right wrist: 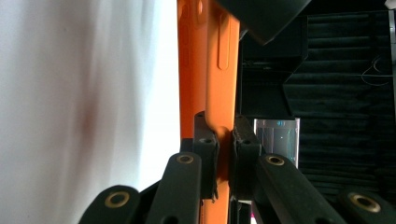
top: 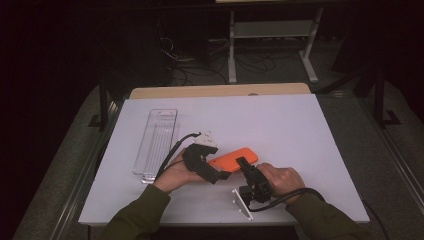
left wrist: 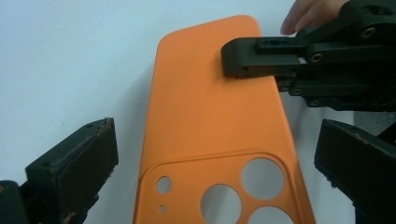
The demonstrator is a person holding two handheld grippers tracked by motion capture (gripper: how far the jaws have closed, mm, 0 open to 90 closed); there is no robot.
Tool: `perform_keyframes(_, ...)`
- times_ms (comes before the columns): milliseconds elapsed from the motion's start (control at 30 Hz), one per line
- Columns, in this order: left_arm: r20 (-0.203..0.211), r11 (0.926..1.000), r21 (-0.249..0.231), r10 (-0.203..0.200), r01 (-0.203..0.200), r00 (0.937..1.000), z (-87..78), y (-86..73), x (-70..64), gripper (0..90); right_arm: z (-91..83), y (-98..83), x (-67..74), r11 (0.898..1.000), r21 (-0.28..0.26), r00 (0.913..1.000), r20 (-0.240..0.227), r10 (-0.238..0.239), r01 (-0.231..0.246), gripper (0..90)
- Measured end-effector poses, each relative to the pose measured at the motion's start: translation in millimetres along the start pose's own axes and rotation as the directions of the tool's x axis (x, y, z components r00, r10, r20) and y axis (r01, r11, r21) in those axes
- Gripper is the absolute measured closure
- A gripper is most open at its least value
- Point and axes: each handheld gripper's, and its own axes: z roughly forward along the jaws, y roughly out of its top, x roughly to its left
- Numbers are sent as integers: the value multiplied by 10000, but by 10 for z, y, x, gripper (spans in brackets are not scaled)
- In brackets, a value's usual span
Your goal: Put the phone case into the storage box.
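The orange phone case (top: pixel 233 159) sits near the middle of the tabletop (top: pixel 280 125), toward its near edge. The right claw (right wrist: pixel 223 140) is clamped on one long edge; the left claw (left wrist: pixel 215 154) stands apart around the camera end, touching nothing. This looks like a handover, so the left claw should next back clear. A clear tray (top: pixel 156 144) lies toward the left edge.

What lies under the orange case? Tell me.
The white table shows through the orange case's camera holes. The rest beneath it is covered.
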Motion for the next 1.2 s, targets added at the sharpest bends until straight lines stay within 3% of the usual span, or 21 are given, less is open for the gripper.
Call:
perform_keyframes(33,-41,9998,96,149,-148,9999,-18,4,11,0,-2,0,-3,10000,25,10000,-24,8,-8,820)
perform_keyframes(467,101,9996,162,247,-249,9996,-96,-25,28,0,7,-54,-42,9994,272,9996,-185,224,-219,817)
perform_keyframes(567,51,9996,171,229,-230,9997,-119,-34,26,0,10,-68,-47,9993,279,9997,-110,240,-237,816)
perform_keyframes(600,38,9987,313,411,-412,9991,-135,-34,43,0,8,-73,-55,9992,310,9996,-144,256,-252,816)
perform_keyframes(700,51,9993,236,298,-299,9995,-153,-47,46,0,14,-90,-58,9991,323,9996,10,288,-289,816)
perform_keyframes(867,-24,9990,297,345,-344,9994,-185,-68,68,0,19,-125,-80,9987,394,9994,25,332,-333,815)
perform_keyframes(933,-77,9983,421,396,-393,9992,-196,-75,81,0,18,-147,-95,9985,492,9995,-219,231,-220,815)
perform_keyframes(1200,-354,9979,400,523,-509,9980,-233,-112,135,0,6,-229,-155,9950,797,9979,-199,617,-599,815)
